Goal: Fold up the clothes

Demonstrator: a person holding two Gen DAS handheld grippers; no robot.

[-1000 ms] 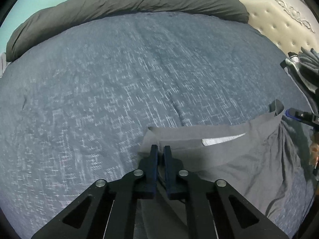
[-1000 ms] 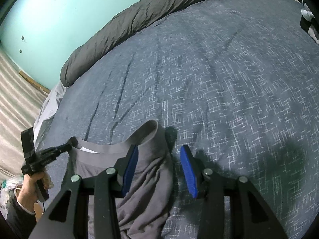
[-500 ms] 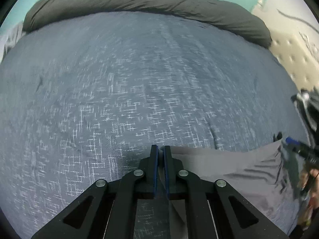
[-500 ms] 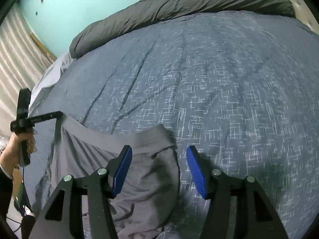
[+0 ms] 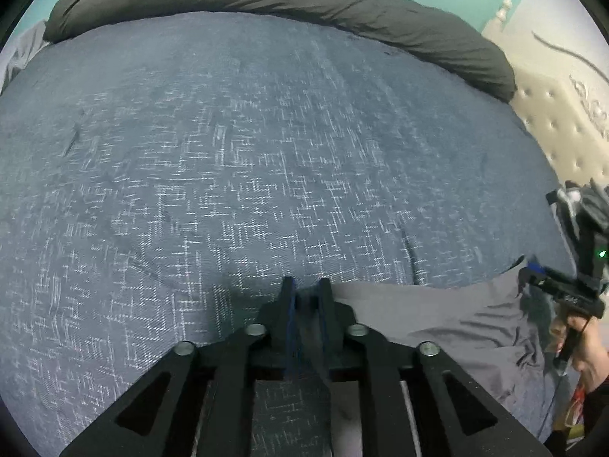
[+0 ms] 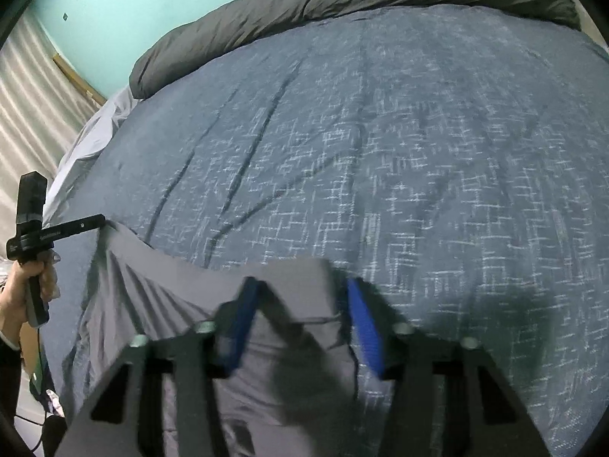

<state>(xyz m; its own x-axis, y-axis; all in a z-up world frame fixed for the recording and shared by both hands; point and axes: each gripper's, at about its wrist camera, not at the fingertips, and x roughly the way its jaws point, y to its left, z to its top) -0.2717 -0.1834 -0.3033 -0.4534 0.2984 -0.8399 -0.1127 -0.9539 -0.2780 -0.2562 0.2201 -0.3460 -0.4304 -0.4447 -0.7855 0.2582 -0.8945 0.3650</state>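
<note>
The grey garment (image 6: 198, 304), bunched under the 2 grippers a second ago, is now pulled out wide along the near edge of the bed (image 5: 266, 152), its top hem drawn nearly straight. The left gripper (image 5: 306, 297) sits at the garment's left corner with its jaws opening; a little cloth seems to lie between them, though whether the pads press on it cannot be told. The right gripper (image 6: 300, 304) straddles the garment's right corner, jaws closing but not yet pressing the fabric. To do this spreading step well, both corners should probably be let down flat with the hem taut, and the creases fanning from the left corner smoothed before any fold. A dark quilt (image 5: 304, 11) lies rolled along the far edge.
</note>
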